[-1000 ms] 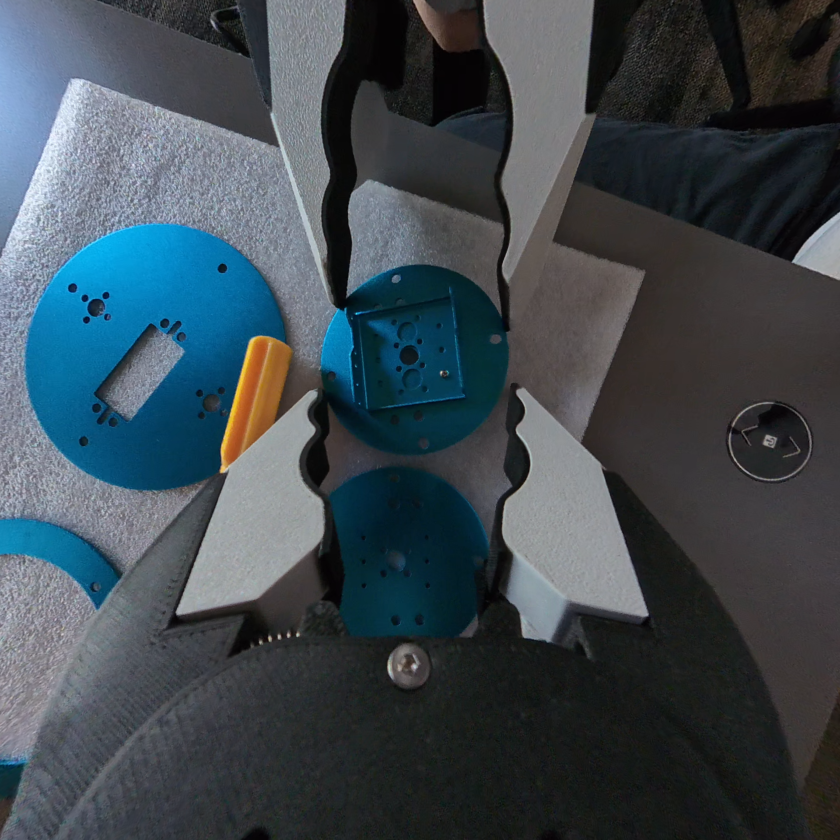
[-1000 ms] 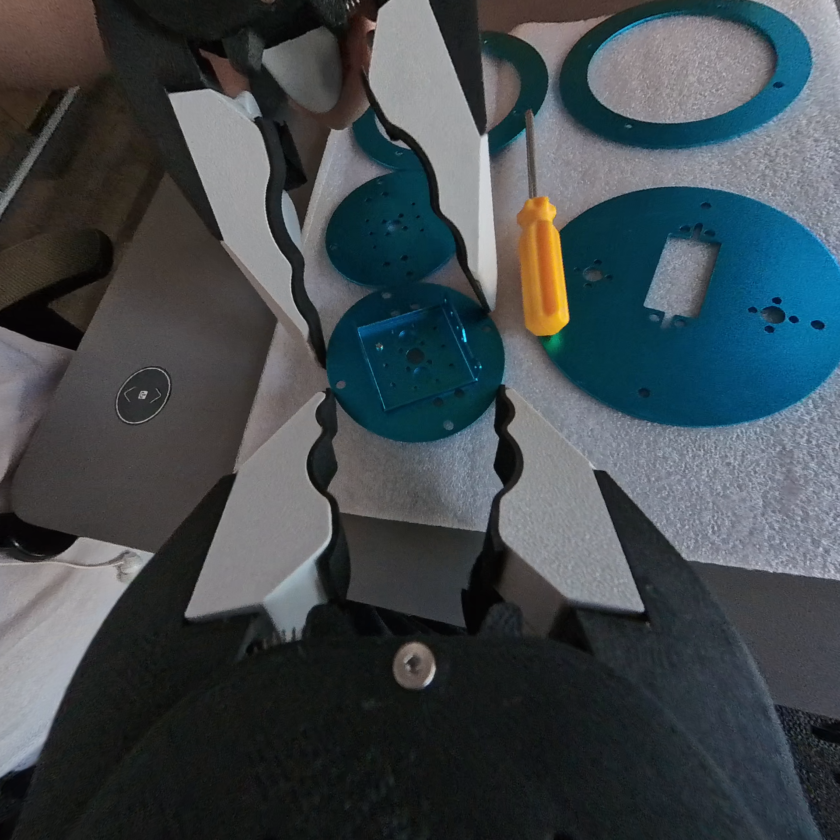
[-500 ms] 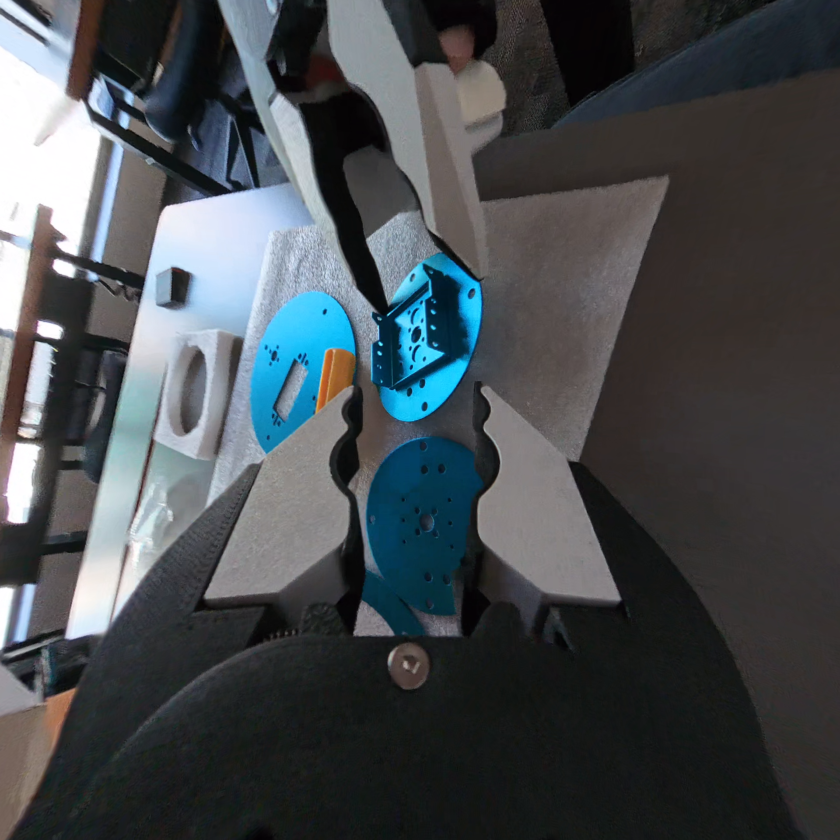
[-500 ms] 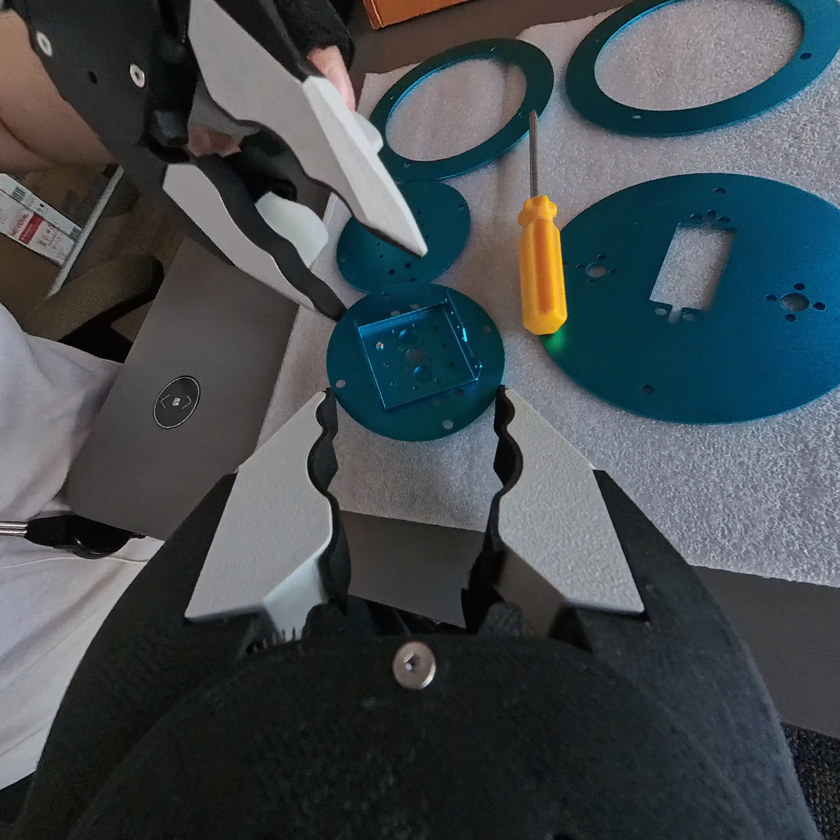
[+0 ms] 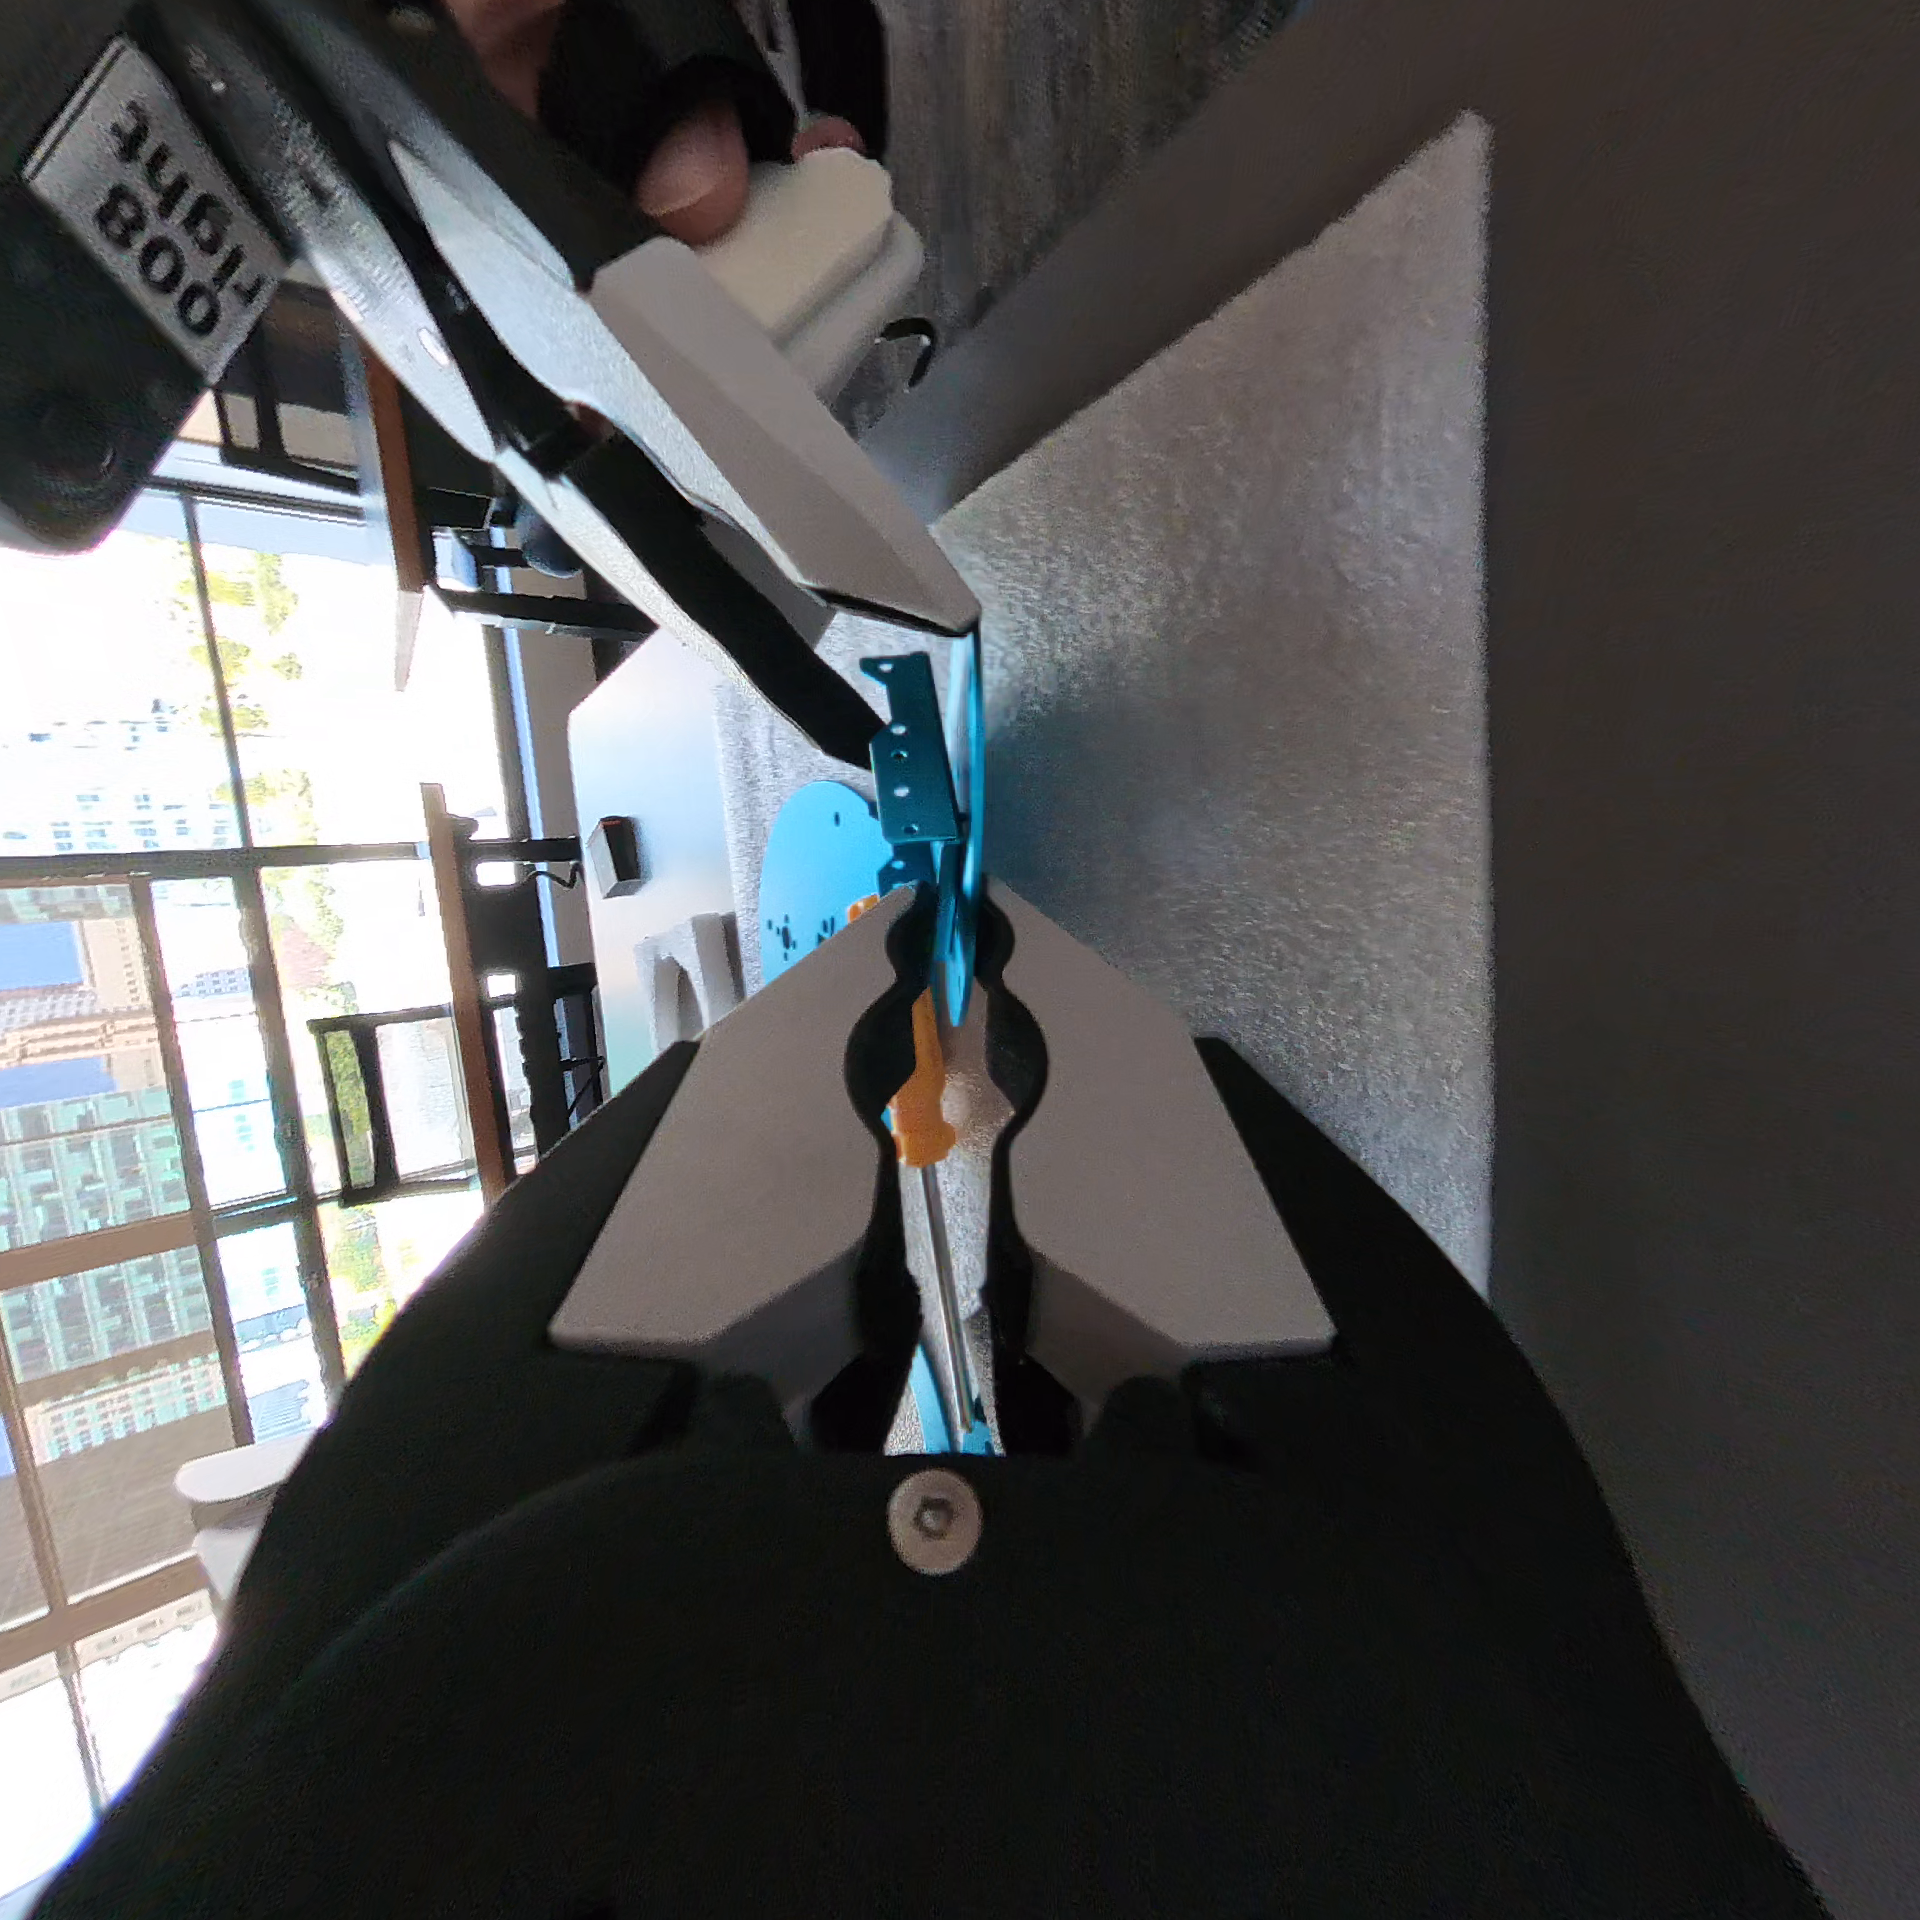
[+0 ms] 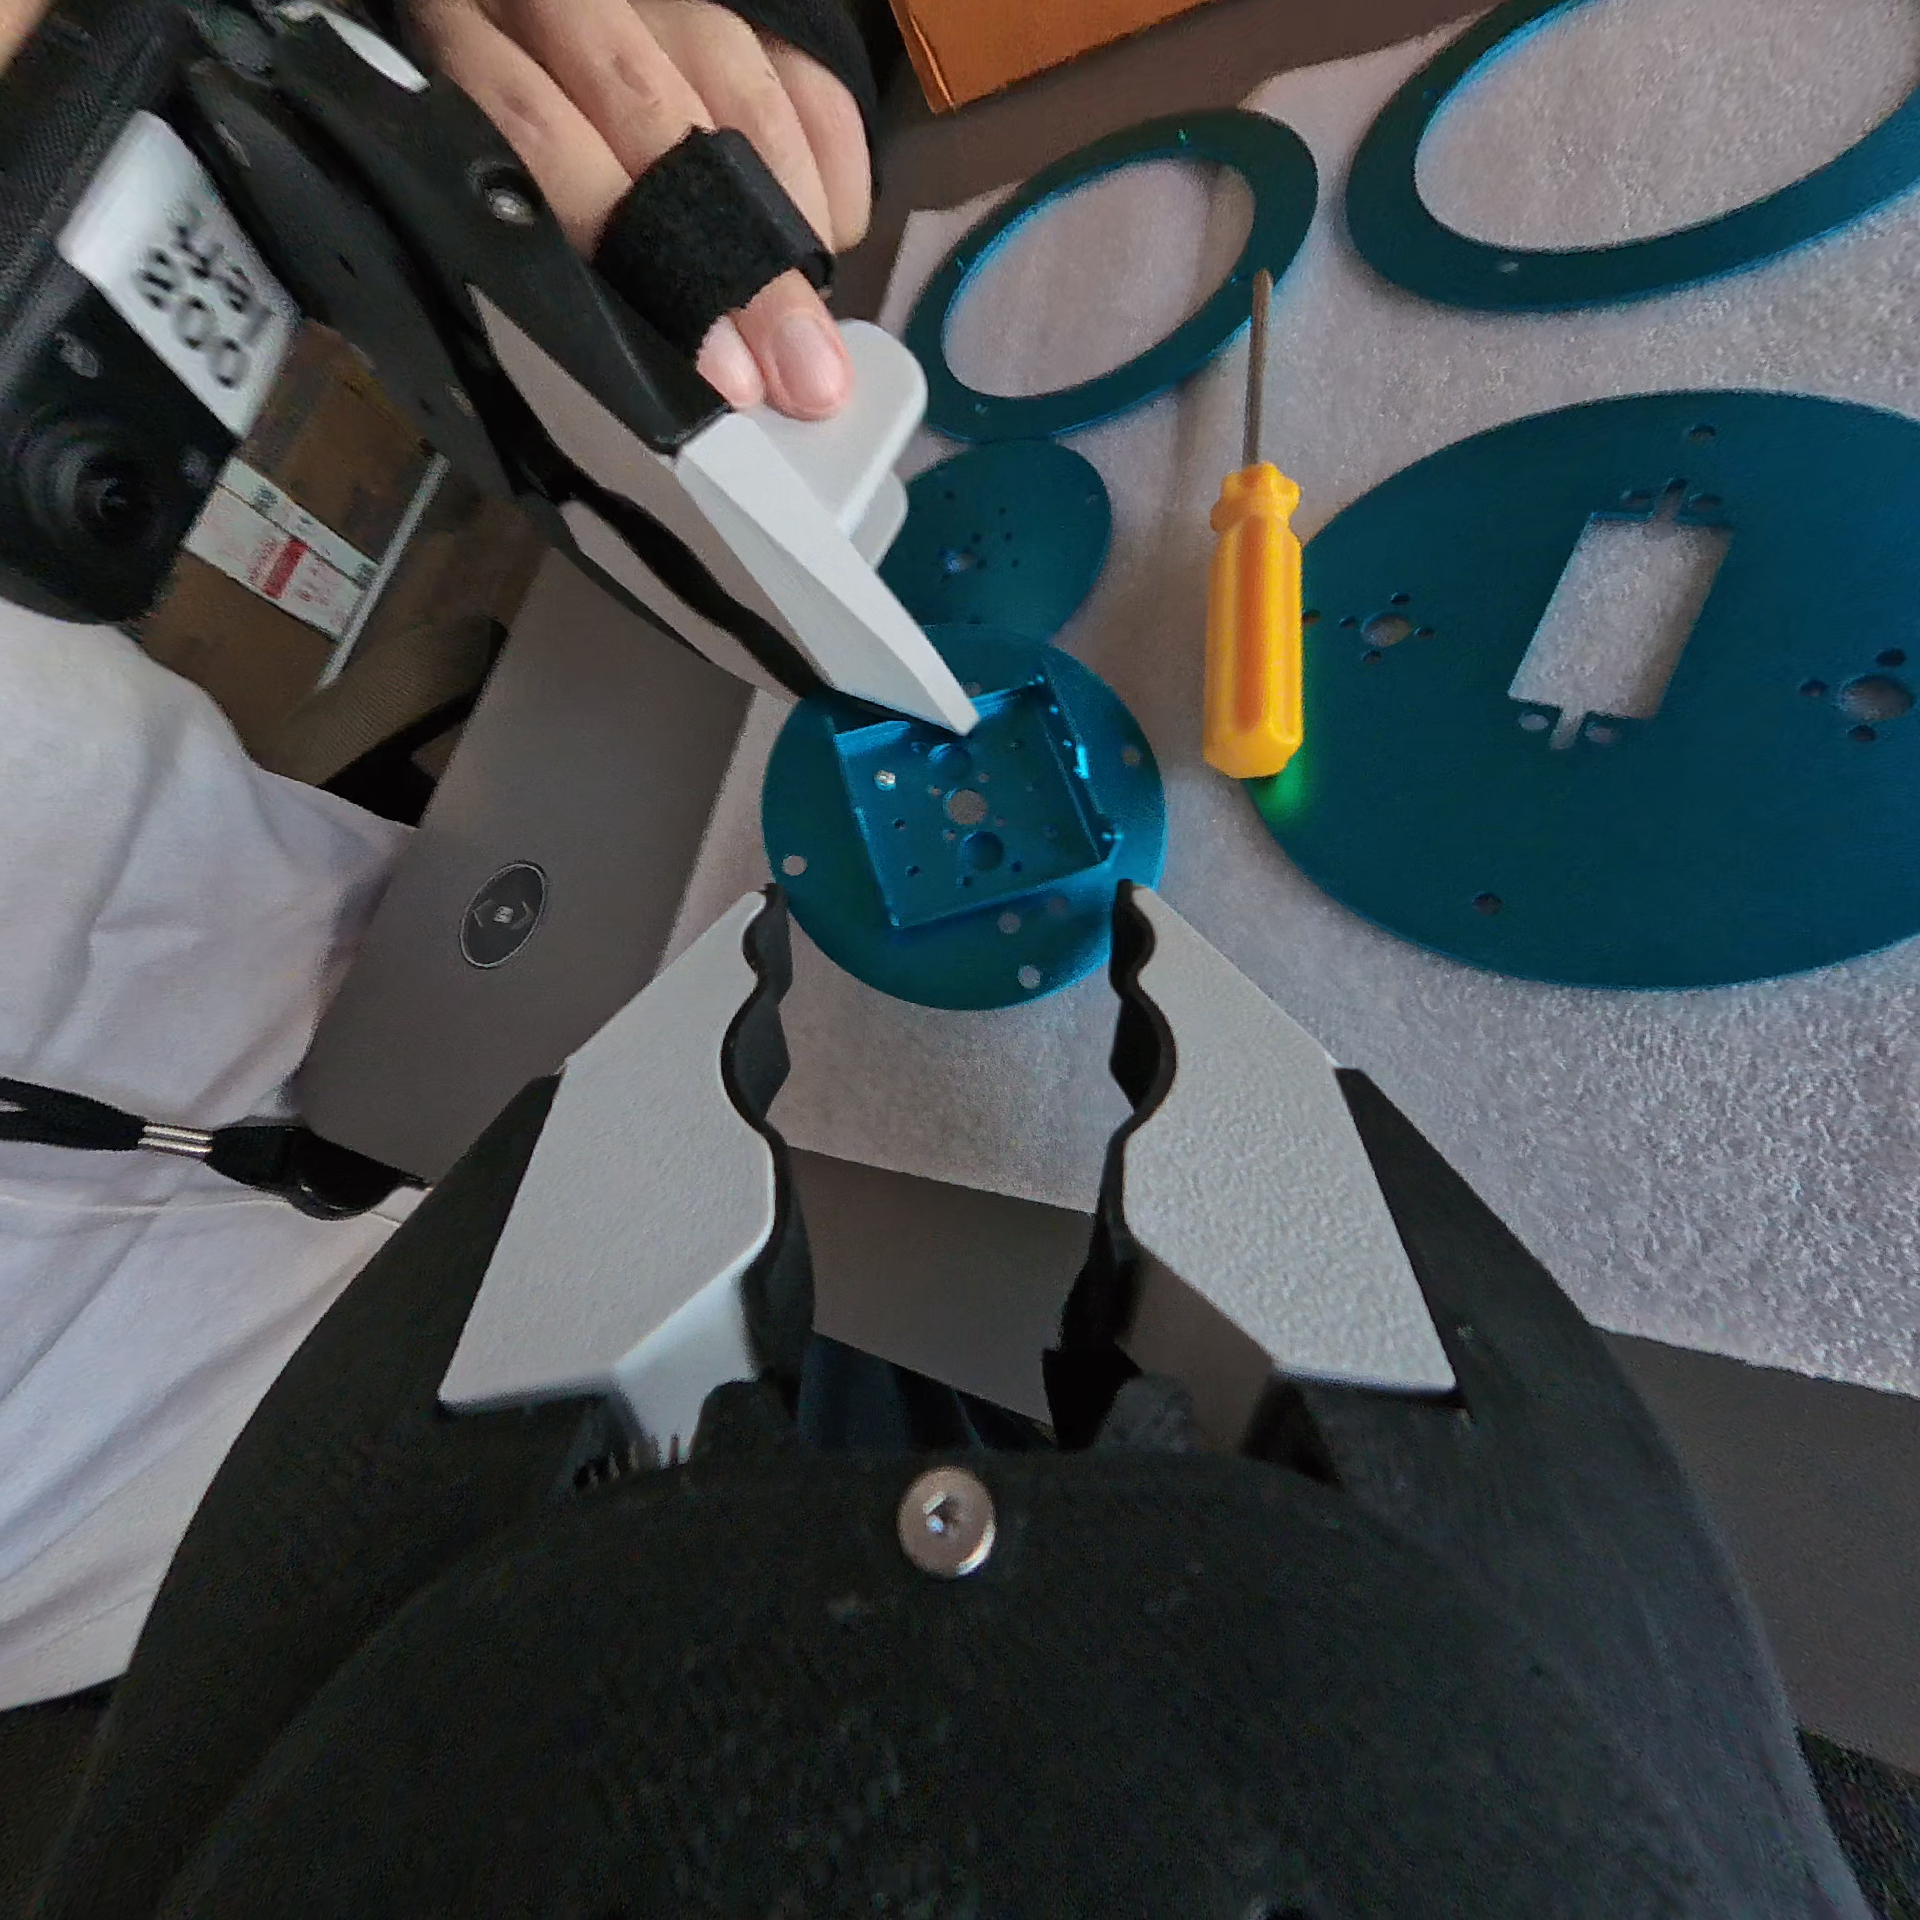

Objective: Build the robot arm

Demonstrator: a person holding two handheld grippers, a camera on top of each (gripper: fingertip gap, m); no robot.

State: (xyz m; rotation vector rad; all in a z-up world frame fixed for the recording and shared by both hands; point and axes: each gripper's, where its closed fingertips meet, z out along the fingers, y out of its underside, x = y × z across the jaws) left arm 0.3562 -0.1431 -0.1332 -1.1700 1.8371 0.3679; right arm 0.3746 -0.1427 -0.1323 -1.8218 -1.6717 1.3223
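1. Because its view is rolled on its side, the left tool [image 5: 951,902] evidently stands edge-on to the table [image 6: 582,790], with one finger above the small round blue metal plate [image 6: 977,961] and the other down against the white foam sheet [image 6: 1455,1143].
2. The left tool is closed to a narrow slit, and the plate's far rim sits in that slit. One fingertip presses beside the wall of the square blue metal bracket [image 6: 966,821] that lies on the plate. That sideways hold is probably the only way to catch so thin and flat a piece, since the soft foam gives way under the lower finger.
3. The right tool [image 6: 948,899] is wide open and holds nothing. Its two fingertips flank the plate's near rim, just beside it on either side. Whether they touch it I cannot tell.
4. The plate lies flat on the sheet at the corner nearest the person, close to the table's near edge. A round black inset [image 6: 502,914] in the table sits just off that corner.
5. Farther in are a bare small blue disc [image 6: 997,530], an orange-handled screwdriver [image 6: 1252,644] and a large blue disc with a rectangular cutout [image 6: 1558,810].
6. Two blue metal rings [image 6: 1283,208] lie towards the far edge. The parts are spread singly and apart, likely so that each can be reached alone.
7. A person's hand [image 6: 644,94] works the left tool.
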